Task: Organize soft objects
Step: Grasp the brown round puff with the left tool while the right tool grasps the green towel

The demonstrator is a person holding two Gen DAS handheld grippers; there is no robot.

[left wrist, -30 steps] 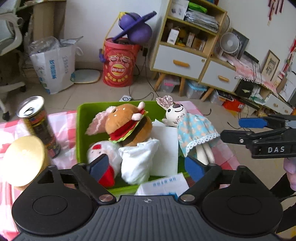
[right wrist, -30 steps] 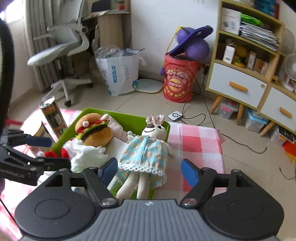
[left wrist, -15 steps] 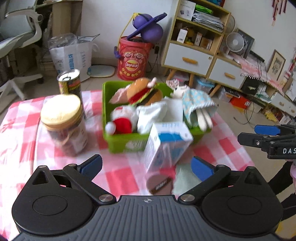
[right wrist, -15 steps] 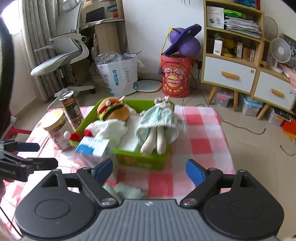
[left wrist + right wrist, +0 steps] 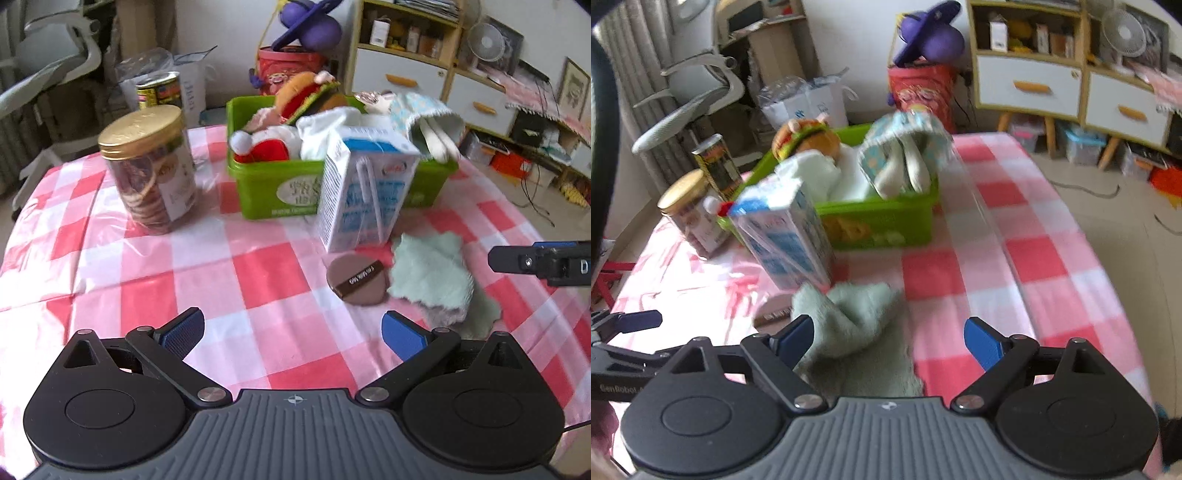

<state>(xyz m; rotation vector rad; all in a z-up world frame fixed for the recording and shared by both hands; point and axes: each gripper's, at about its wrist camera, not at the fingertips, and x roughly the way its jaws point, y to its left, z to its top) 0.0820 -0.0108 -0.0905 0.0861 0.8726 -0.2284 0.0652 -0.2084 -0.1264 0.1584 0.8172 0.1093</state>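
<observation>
While both grippers (image 5: 291, 334) (image 5: 888, 341) gape wide, empty, the green cloth (image 5: 430, 275) lies crumpled, long axis running toward the bin (image 5: 266, 188).

Both grippers (image 5: 291, 330) (image 5: 888, 341) pulled back from bin (image 5: 258, 184); carton (image 5: 362, 192), puff (image 5: 357, 280), cloth (image 5: 853, 317) now revealed near.

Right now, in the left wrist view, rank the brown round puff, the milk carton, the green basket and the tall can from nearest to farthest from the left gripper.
From the left gripper, jaws open:
1. Brown round puff, on the cloth just ahead, slightly right.
2. Milk carton, standing behind the puff.
3. Green basket, behind the carton, centre.
4. Tall can, far back left, behind the cookie jar.
</observation>
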